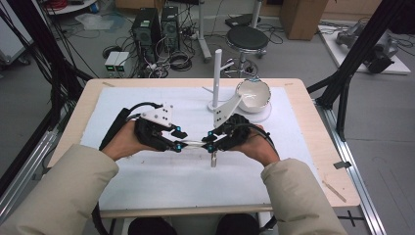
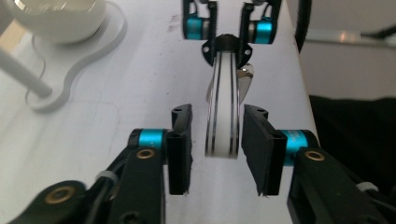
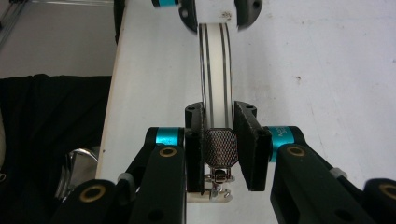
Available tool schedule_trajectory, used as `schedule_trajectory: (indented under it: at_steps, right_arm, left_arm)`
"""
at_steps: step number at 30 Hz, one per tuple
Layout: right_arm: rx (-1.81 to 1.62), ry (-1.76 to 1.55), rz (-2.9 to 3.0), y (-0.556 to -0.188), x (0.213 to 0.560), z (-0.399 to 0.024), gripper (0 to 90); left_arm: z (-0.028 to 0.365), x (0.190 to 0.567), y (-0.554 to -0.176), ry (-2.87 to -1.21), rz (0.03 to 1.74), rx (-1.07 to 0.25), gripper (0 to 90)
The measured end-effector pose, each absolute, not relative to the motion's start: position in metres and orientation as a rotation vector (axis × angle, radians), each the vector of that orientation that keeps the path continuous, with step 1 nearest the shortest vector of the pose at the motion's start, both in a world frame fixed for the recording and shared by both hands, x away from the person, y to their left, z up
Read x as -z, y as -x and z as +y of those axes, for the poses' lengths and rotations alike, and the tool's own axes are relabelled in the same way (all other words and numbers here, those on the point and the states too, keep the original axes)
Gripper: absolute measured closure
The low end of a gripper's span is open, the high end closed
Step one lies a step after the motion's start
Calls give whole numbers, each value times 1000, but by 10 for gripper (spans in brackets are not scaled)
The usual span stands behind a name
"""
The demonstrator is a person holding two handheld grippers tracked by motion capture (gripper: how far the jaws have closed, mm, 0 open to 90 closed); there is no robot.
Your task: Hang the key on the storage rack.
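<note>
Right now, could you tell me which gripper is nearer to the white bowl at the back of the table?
Right. The right gripper sits just in front of the white bowl, clamped on one end of the white strip. The left gripper is farther away, toward the table's middle, its jaws beside the strip's other end.

light: even, overhead | glare: bowl (image 1: 253,95) rim | blur: near jaws soft | shadows: faint

A grey floor (image 1: 293,54) is seen beyond the wooden worktop (image 1: 313,122), strewn with cables (image 1: 171,61). Two black computer towers (image 1: 155,29) and a round black stool (image 1: 247,38) are placed behind it, a cardboard box (image 1: 303,17) farther right. Black frame struts (image 1: 359,54) are set at both sides.
</note>
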State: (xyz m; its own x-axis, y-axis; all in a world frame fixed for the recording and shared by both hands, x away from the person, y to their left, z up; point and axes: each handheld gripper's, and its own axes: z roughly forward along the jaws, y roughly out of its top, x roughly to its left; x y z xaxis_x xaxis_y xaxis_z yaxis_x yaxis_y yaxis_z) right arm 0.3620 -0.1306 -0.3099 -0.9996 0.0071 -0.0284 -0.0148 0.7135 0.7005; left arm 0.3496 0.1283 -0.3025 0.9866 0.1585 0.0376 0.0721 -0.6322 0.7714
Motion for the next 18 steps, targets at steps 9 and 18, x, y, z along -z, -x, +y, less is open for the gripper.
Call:
schedule_trajectory:
  at_steps: [9,18]
  right_arm:
    - [-1283,-186,2886,-374,311,-146,748]
    - [-1499,-493,2766,-397,307,-174,747]
  left_arm:
    - [159,308,-347,-2128,273,-208,187]
    - [197,326,-325,-1956,393,-322,17]
